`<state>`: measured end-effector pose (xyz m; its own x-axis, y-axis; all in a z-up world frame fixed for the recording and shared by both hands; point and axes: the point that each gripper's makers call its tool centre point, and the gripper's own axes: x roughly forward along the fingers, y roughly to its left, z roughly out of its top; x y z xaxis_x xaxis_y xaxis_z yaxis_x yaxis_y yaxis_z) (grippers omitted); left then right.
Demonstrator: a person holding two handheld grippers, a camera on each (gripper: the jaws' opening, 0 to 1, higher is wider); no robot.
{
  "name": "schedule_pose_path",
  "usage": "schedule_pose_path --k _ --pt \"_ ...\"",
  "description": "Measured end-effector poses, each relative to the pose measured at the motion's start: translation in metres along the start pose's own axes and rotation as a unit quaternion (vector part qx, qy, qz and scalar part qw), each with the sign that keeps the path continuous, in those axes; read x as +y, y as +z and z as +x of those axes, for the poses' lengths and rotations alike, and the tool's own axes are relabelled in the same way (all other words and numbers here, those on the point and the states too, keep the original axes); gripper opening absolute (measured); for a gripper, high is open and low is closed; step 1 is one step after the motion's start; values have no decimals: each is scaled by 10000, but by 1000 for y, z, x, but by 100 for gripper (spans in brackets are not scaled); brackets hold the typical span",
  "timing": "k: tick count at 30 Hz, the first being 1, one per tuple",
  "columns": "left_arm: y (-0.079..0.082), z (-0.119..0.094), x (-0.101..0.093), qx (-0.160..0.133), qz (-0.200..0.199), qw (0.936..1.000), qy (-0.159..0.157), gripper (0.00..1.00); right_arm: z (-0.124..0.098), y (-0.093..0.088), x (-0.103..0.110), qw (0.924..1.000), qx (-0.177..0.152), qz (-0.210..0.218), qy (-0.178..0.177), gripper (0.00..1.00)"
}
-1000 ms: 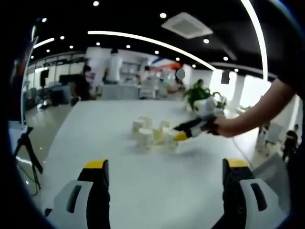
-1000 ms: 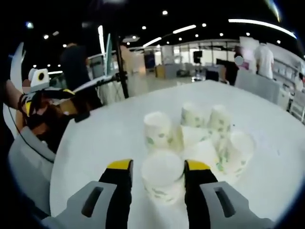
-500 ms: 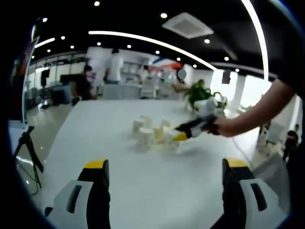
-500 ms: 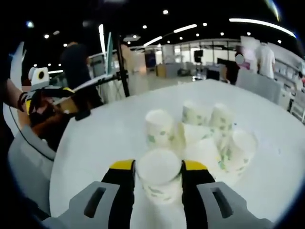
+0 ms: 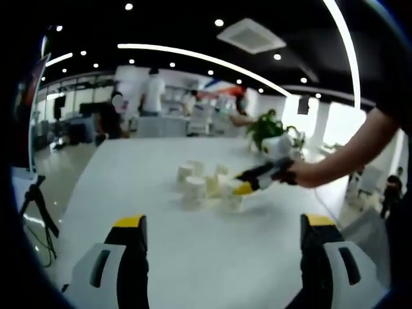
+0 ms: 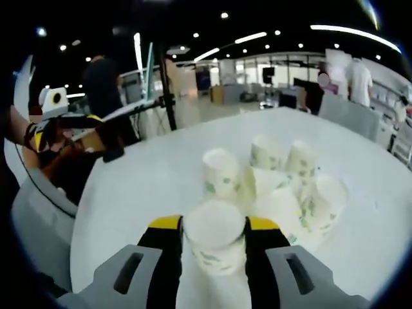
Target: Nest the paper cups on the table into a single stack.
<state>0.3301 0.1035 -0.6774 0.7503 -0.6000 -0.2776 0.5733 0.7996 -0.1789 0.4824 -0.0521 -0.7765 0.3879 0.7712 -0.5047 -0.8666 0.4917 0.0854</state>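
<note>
Right gripper (image 6: 214,226) clamping one paper cup (image 6: 214,241) between its yellow-tipped jaws, cup sitting bottom-up, jaws pressing both its sides. Reaching in low over the white table (image 6: 135,193), pointing straight at the rest of the cups. Same gripper showing in the left gripper view (image 5: 246,187), coming in from the right side, a person's hand (image 5: 302,172) and bare forearm stretching behind it.

Left gripper (image 5: 222,225) hanging back at the near edge of the table (image 5: 212,244), jaws spread wide, holding nothing, bare tabletop lying between them. Pointing across the table at the cluster, well apart from it.

Remaining cups (image 6: 277,183) crowding just ahead of the right gripper's jaws: one upside down ahead-left (image 6: 221,174), two more upside down further ahead, others lying tipped on their sides to the ahead-right, touching or overlapping one another. Green print showing on the cup walls. Exact count not readable, blur and overlap hiding it. From the left gripper the same cluster (image 5: 196,183) sitting far ahead, mid-table.

Potted plant (image 5: 270,129) standing beyond the cluster in the left gripper view. People standing in the background, office ceiling lights overhead. Left gripper (image 6: 61,132) also appearing at the left side of the right gripper view, held in a hand at the table's edge.
</note>
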Motion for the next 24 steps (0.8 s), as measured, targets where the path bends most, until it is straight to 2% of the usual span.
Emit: schedule_pose_path --k 3,6,8,21,24 --pt "1 1 -1 -8 -12 10000 -23 97 -4 1 0 10000 -28 72 -44 34" --pt "3 2 -4 -24 -27 10000 -53 97 -8 8 3 9996 -226 163 -40 34" --pt "4 2 -4 -45 4 10000 -45 97 -10 7 5 9998 -151 129 -62 34" --pt "9 9 -16 -31 95 9994 -321 97 -44 18 11 9986 -381 190 -317 34" --pt "10 8 -20 -25 137 9991 -405 97 -50 15 14 9987 -346 151 -352 34"
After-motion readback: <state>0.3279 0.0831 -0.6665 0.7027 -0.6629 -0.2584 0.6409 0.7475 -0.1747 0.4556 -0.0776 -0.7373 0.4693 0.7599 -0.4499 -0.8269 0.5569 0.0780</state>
